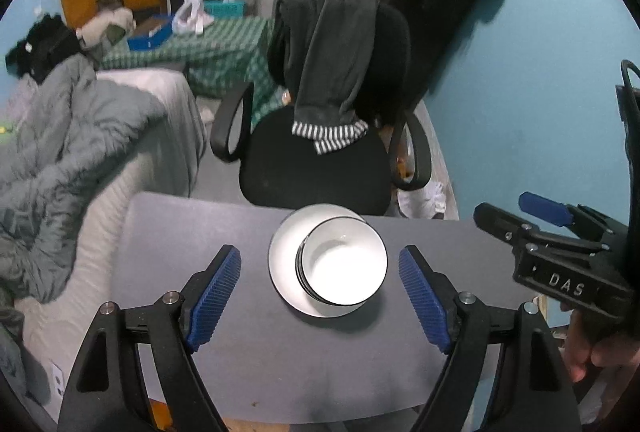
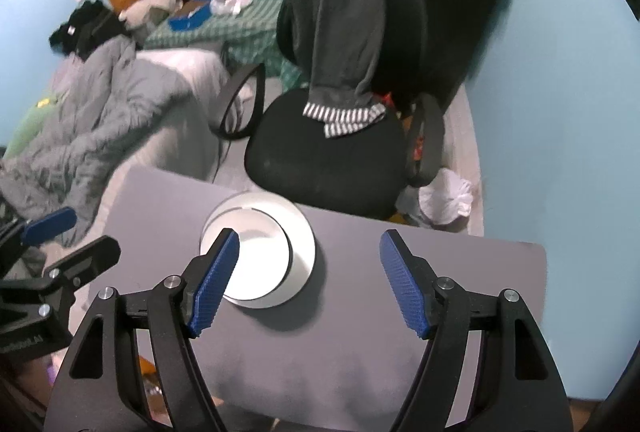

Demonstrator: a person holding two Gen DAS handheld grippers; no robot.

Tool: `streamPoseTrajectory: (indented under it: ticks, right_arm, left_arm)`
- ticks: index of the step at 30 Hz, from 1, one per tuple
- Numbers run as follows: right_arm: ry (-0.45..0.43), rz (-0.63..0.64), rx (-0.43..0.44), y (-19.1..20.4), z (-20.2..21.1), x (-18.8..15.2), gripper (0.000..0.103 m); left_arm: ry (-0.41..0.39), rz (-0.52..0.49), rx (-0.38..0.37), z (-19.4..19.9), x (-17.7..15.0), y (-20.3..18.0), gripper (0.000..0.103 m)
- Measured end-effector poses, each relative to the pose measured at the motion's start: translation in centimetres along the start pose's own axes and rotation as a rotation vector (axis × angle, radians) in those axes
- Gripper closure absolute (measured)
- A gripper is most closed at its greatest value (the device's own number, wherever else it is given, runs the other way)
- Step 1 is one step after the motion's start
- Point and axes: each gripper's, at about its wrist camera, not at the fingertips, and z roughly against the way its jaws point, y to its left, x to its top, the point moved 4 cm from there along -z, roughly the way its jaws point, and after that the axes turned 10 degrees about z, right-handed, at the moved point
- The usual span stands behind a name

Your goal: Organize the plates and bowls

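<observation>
A white plate (image 1: 286, 264) lies near the far edge of the grey table (image 1: 192, 232). On it sits a stack of nested white bowls (image 1: 344, 266) with black rims, off-centre toward the right. My left gripper (image 1: 320, 252) hangs above the table, open, its blue pads on either side of the stack and well clear of it. My right gripper (image 1: 508, 210) shows at the right edge, also open. In the right wrist view the right gripper (image 2: 310, 236) is open over the table (image 2: 400, 312), with the plate (image 2: 302, 244) and bowls (image 2: 260, 252) below its left finger. The left gripper (image 2: 76, 234) is at the left.
A black office chair (image 1: 316, 160) draped with dark clothes stands just beyond the table's far edge. A bed with a grey quilt (image 1: 72, 152) runs along the left. A blue wall (image 1: 520, 112) is at the right. A hand (image 1: 588, 356) holds the right gripper.
</observation>
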Motion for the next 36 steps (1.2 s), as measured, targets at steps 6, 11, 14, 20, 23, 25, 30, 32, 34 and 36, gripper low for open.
streamPoseTrajectory:
  ticks: [6,11,14,20,23,25,30,32,34,36]
  right_arm:
    - [-0.072,-0.072,-0.037,-0.3,4.0,-0.7,0.031]
    - [-0.105,-0.101,-0.079,-0.2,6.0,-1.2,0.031]
    - [-0.114,-0.115,-0.099,-0.3,7.0,-1.8,0.031]
    - [-0.113,-0.136,-0.119,-0.5,8.1,-3.2,0.031]
    - [-0.113,-0.142,-0.124,-0.7,8.6,-3.7,0.031]
    - [-0.112,-0.142,-0.132,-0.7,8.9,-4.0,0.031]
    - [-0.112,-0.15,-0.139,-0.9,9.4,-4.5,0.031]
    - [-0.111,-0.152,-0.142,-1.0,9.5,-4.6,0.031]
    - [-0.11,-0.153,-0.144,-1.0,9.5,-4.7,0.031]
    - [-0.108,-0.155,-0.143,-1.0,9.6,-4.7,0.031]
  left_arm:
    - [-0.084,-0.066,0.025,3.3,-0.7,-0.6,0.017]
    - [-0.089,-0.084,0.009,4.3,-1.4,-0.5,0.017]
    - [-0.087,-0.089,0.002,4.9,-1.9,-0.5,0.017]
    - [-0.104,-0.096,-0.002,5.7,-2.3,-0.8,0.017]
    - [-0.111,-0.095,-0.008,6.1,-2.5,-0.9,0.017]
    - [-0.117,-0.094,-0.009,6.2,-2.6,-0.9,0.017]
    - [-0.122,-0.087,-0.016,6.5,-2.7,-0.8,0.017]
    - [-0.122,-0.08,-0.02,6.5,-2.7,-0.6,0.017]
    - [-0.121,-0.075,-0.021,6.5,-2.8,-0.6,0.017]
    - [-0.121,-0.075,-0.02,6.5,-2.9,-0.6,0.017]
